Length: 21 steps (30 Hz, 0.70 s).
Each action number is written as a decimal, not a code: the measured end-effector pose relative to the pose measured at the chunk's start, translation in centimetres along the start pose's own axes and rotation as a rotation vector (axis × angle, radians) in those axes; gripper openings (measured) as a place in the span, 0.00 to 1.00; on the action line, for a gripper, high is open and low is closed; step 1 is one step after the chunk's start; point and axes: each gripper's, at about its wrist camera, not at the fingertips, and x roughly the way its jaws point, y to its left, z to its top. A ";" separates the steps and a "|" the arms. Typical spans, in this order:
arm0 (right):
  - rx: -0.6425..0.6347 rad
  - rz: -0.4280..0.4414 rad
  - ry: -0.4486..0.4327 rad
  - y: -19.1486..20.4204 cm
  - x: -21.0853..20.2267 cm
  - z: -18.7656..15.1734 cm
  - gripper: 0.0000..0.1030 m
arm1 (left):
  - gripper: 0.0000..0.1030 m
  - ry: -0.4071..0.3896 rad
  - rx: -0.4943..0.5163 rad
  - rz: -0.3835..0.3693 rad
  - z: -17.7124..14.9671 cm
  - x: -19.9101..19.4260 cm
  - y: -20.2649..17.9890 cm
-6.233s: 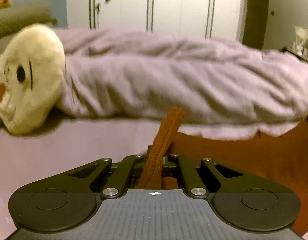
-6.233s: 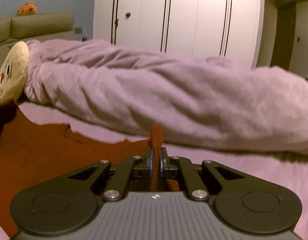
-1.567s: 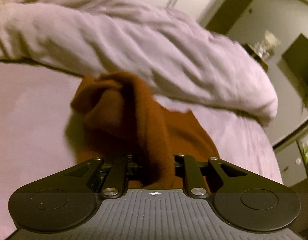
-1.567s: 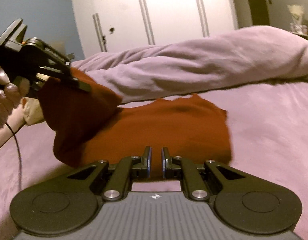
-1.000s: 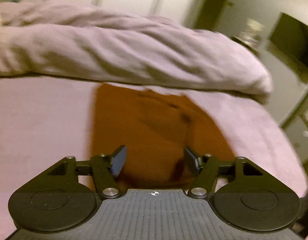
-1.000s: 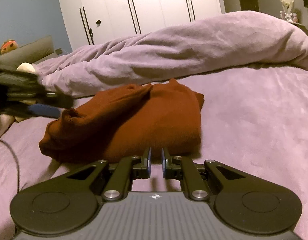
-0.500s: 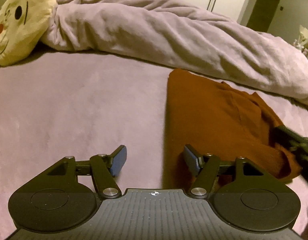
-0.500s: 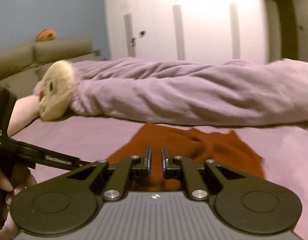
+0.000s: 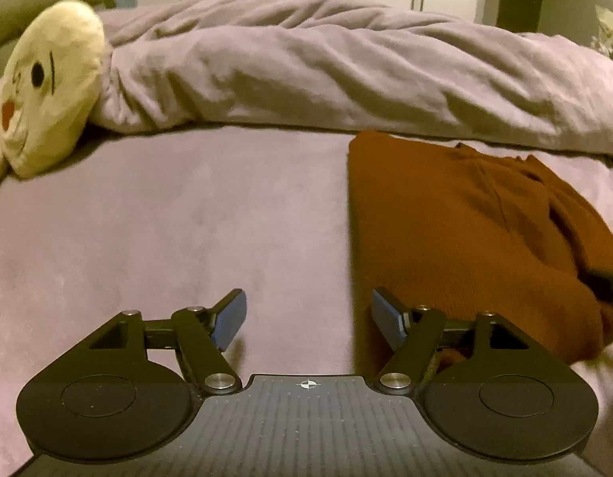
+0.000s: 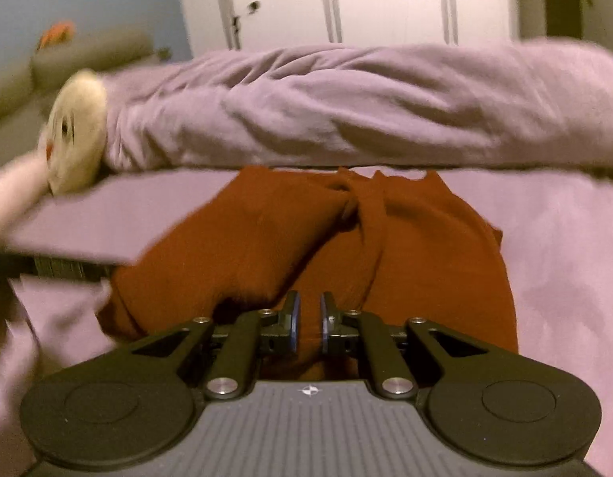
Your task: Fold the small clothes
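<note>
Left wrist view: the left gripper (image 9: 308,316) hangs low over the bed (image 9: 167,218) with its jaws spread wide and nothing between them; they have just been opening a little further. The rust-coloured garment (image 9: 465,230) lies on the bed to the right of the gripper, its straight folded edge just beside the right-hand finger, its far end near the rumpled duvet (image 9: 346,79). A cream plush toy (image 9: 48,95) rests at the far left, well apart from the garment. This view shows the garment's clean left edge and, at its near right corner, a loose hanging fold with a dark gripper part beside it.

Right wrist view: the right gripper (image 10: 308,328) sits at the near edge of the garment (image 10: 306,246) with its jaws only a narrow gap apart, having just opened slightly; cloth shows behind the gap, but no pad visibly presses on it. Only this view shows the bunched knot of cloth in the middle of the garment, near its far edge, and the untidy bulge at its left. A blurred hand (image 10: 12,198) and the left tool show at the left edge.

The garment looks folded once and released, so the step in hand is likely tidying or a second fold. The next move probably calls for taking hold of the near edge and smoothing that bunch.
</note>
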 end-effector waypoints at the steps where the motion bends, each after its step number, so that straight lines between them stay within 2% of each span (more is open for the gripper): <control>1: 0.049 0.027 0.007 -0.6 -0.1 0.4 0.19 | 0.73 -0.003 0.005 0.004 0.0 0.0 -0.1; 2: 0.098 0.064 0.015 -1.2 -0.1 0.9 0.27 | 0.73 -0.004 0.004 0.005 -0.1 0.0 -0.1; 5: 0.247 0.157 0.029 -2.1 0.6 2.2 0.34 | 0.73 0.001 -0.009 -0.002 -0.1 -0.1 0.0; 8: 0.371 0.213 0.115 -2.6 3.4 2.7 0.46 | 0.73 -0.001 -0.005 0.000 -0.1 -0.1 -0.1; 10: 0.420 0.234 0.175 -2.6 5.6 2.8 0.46 | 0.73 -0.007 0.009 0.006 -0.1 -0.3 -0.3; 12: 0.460 0.288 0.194 -2.2 6.9 3.1 0.47 | 0.73 -0.015 0.033 0.018 -0.1 -0.5 -0.6; 13: 0.448 0.297 0.198 -1.7 7.2 3.4 0.45 | 0.73 -0.018 0.045 0.023 -0.1 -0.6 -0.7; 14: 0.406 0.285 0.193 -1.0 7.3 3.8 0.23 | 0.73 -0.020 0.056 0.025 -0.1 -0.8 -0.8; 15: 0.354 0.267 0.182 -0.4 7.2 4.0 0.12 | 0.73 -0.025 0.063 0.020 0.1 -1.2 -0.7; 17: 0.248 0.228 0.150 0.3 6.5 4.5 0.12 | 0.76 -0.050 0.047 0.007 0.5 -2.2 -0.2; 21: 0.073 0.110 -0.010 0.5 2.3 5.9 0.12 | 0.80 -0.082 0.038 -0.006 1.3 -2.9 -0.4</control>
